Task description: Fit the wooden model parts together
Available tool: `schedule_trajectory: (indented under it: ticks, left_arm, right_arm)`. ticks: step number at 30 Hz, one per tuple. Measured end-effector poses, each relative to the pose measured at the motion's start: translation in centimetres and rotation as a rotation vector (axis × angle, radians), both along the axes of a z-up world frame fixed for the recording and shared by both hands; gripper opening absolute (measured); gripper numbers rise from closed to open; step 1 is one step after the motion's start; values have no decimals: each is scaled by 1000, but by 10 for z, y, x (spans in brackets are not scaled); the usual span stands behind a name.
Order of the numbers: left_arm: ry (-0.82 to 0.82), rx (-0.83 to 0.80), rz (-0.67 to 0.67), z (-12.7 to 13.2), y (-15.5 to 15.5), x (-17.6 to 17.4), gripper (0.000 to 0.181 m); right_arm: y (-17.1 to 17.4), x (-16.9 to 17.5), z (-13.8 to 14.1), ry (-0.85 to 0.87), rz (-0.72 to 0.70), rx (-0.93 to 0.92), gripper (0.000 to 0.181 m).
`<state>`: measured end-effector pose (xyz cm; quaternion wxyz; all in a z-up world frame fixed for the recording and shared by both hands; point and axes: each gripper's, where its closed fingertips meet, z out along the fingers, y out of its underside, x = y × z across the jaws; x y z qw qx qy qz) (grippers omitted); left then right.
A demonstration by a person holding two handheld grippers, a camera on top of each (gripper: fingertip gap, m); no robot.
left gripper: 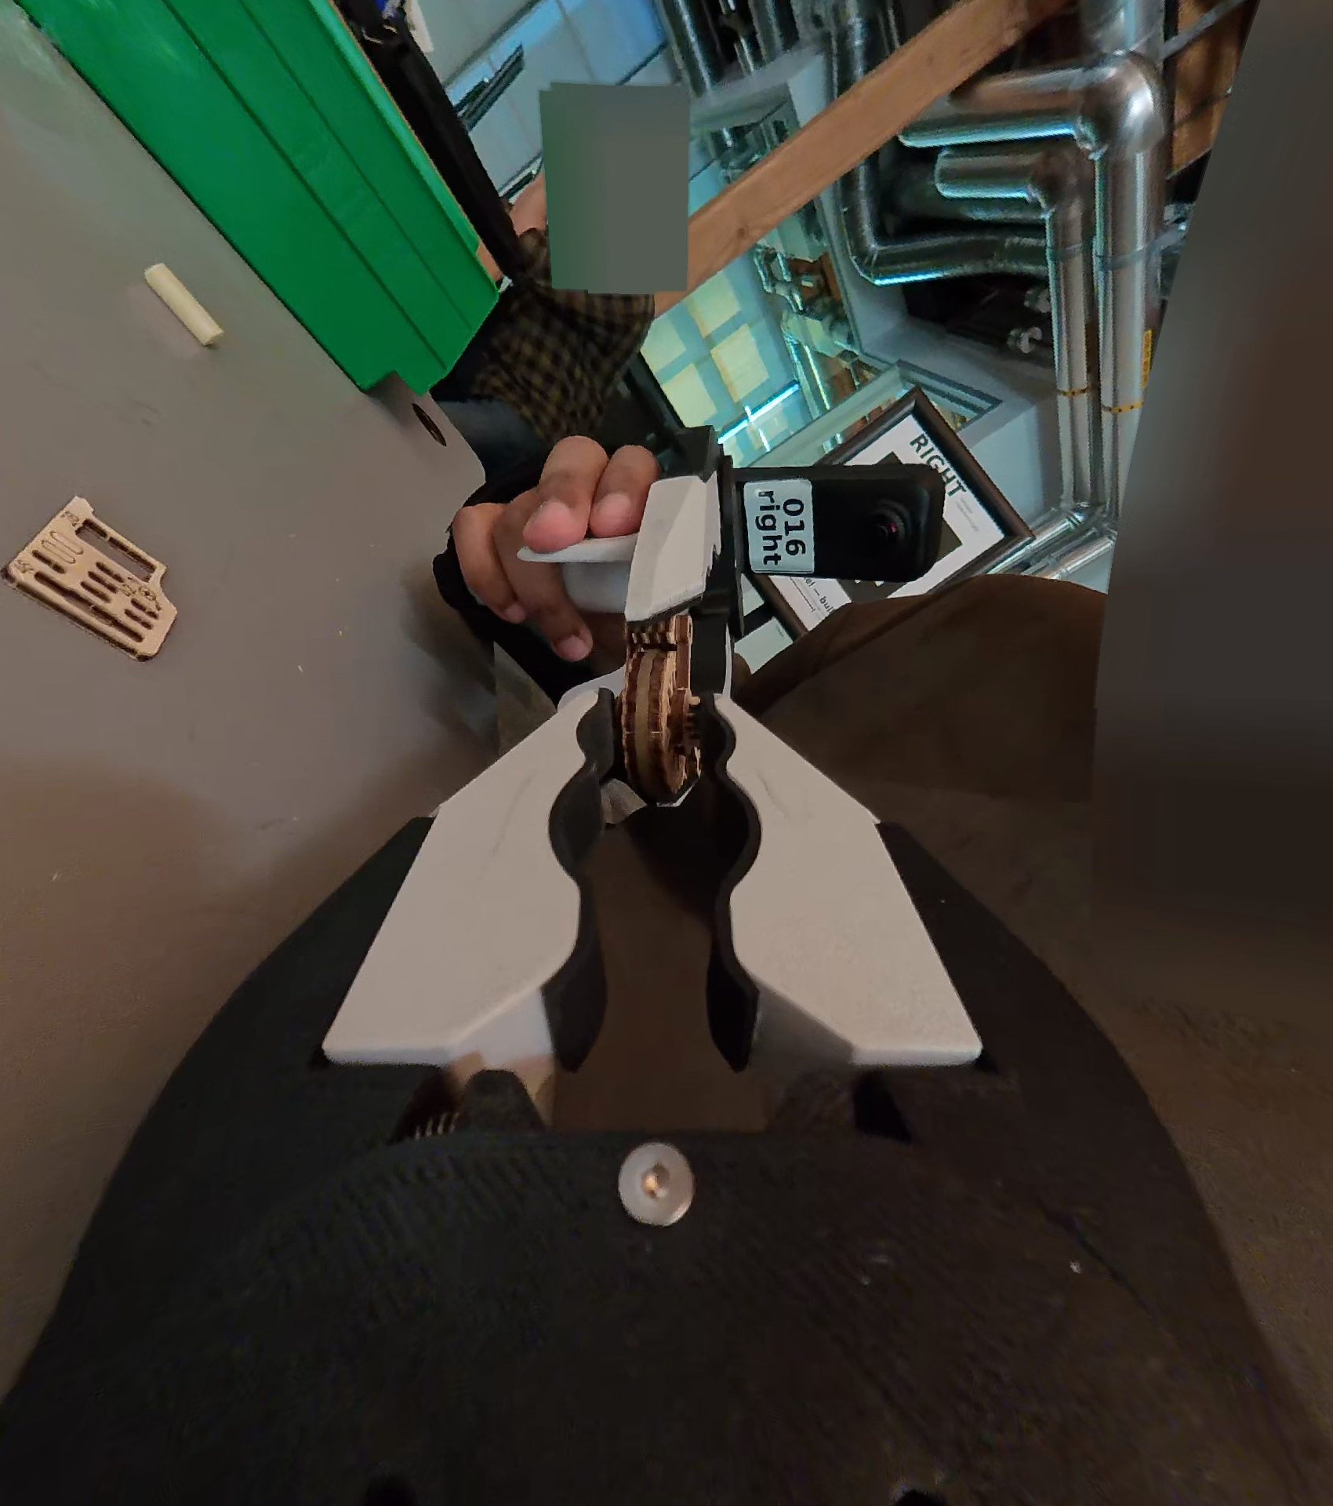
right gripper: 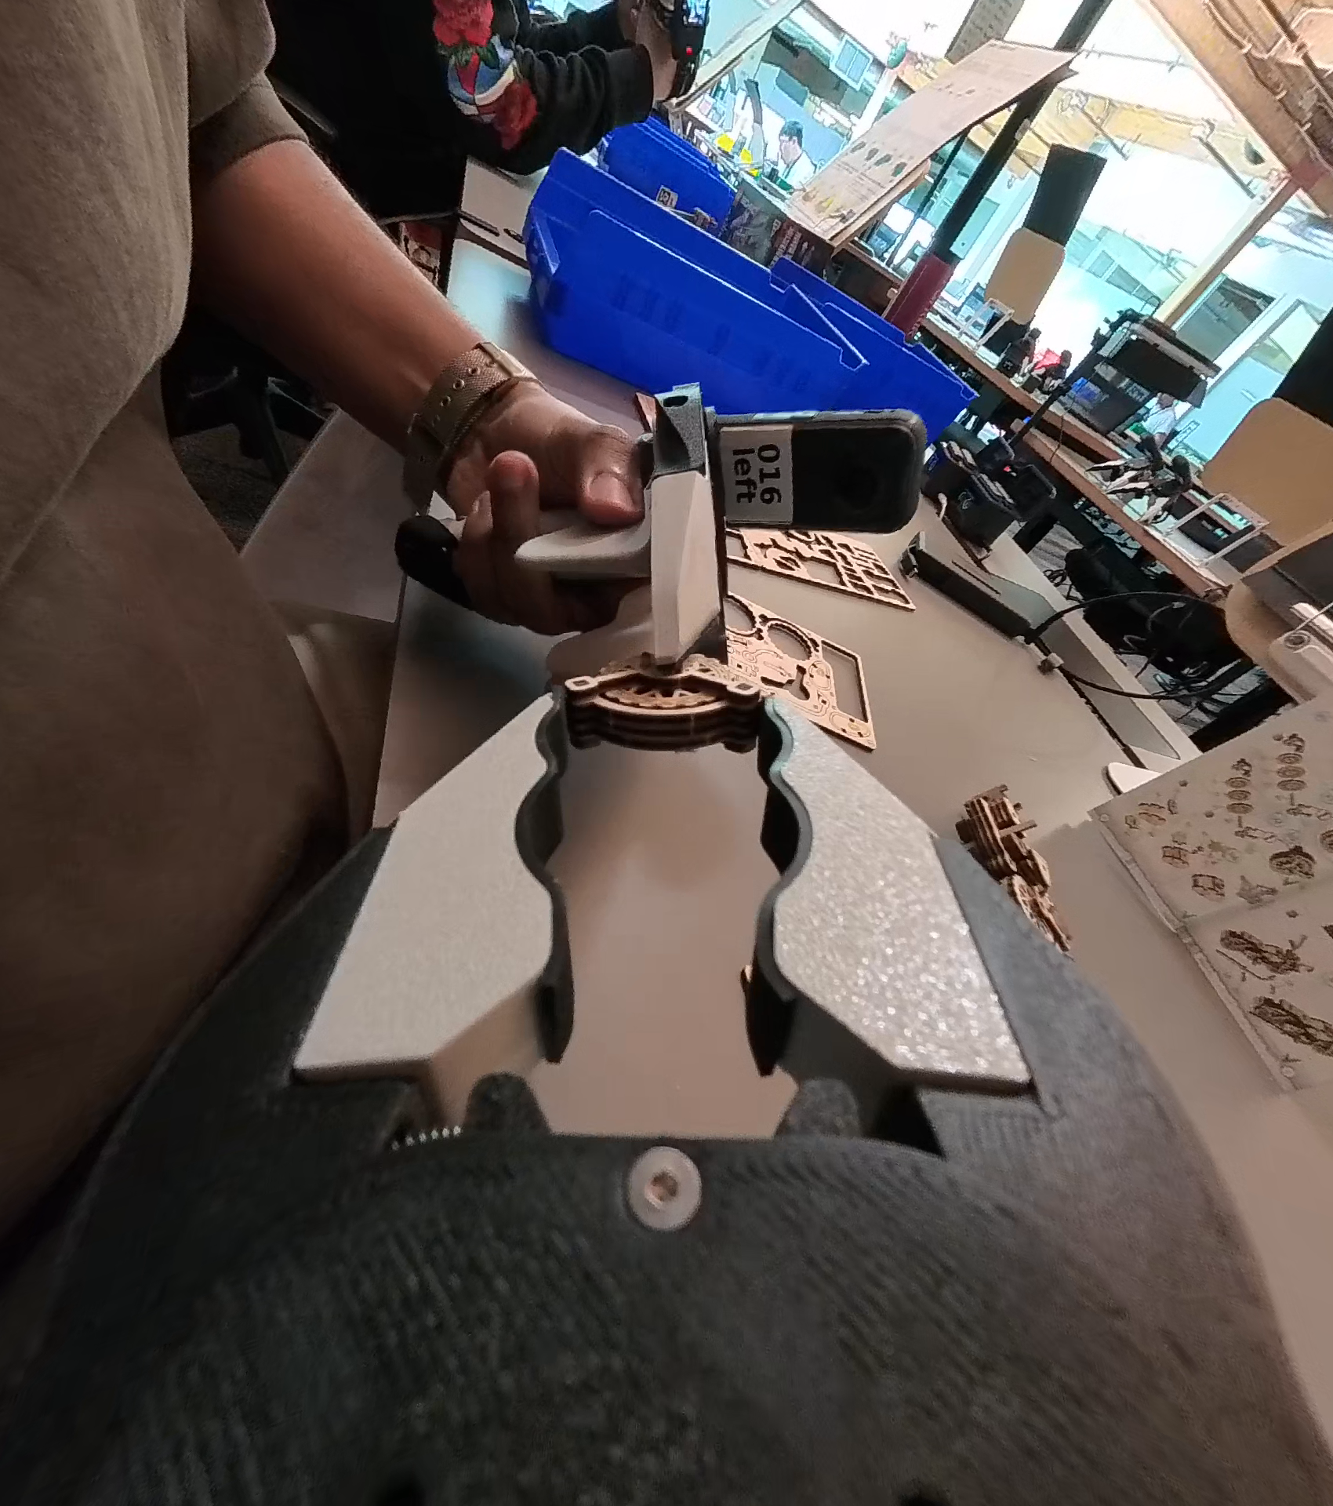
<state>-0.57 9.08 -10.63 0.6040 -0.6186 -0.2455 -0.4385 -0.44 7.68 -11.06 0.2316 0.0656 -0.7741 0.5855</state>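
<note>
Your right tongs (right gripper: 663,717) are pinching the round layered wooden assembly (right gripper: 662,711) by its edges, one tip on each side, with the flat face of the piece turned up and lifted clear of the grey bench (right gripper: 973,676). Your left tongs (left gripper: 659,733) grip the same assembly (left gripper: 659,725) across its thickness; from the left wrist view it shows edge-on between the two tips, and the tips of your right tongs meet it from above. In the right wrist view your left tongs come down onto the top face of the piece, with your left hand (right gripper: 541,521) wrapped around the handle behind them.

On the bench beyond the assembly lie two punched-out wooden part sheets (right gripper: 810,676), and to the right sits a small wooden sub-assembly (right gripper: 1009,847) beside a printed instruction sheet (right gripper: 1299,880). Blue bins (right gripper: 688,310) stand farther back. In the left wrist view another small part sheet (left gripper: 91,577) and a short white stick (left gripper: 182,304) lie on the bench near a green bin (left gripper: 305,179).
</note>
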Motion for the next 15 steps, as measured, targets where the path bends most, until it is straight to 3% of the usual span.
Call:
schedule_trajectory:
  ticks: [9, 11, 15]
  left_arm:
    - [13, -10, 18, 1, 2, -1, 19]
    - [11, -9, 8, 0, 2, 0, 37]
    - [50, 15, 26, 5, -1, -4, 45]
  right_arm:
    - [2, -2, 1, 9, -11, 1, 45]
    - [2, -3, 2, 11, -16, -3, 45]
    - [6, -9, 2, -7, -41, -6, 46]
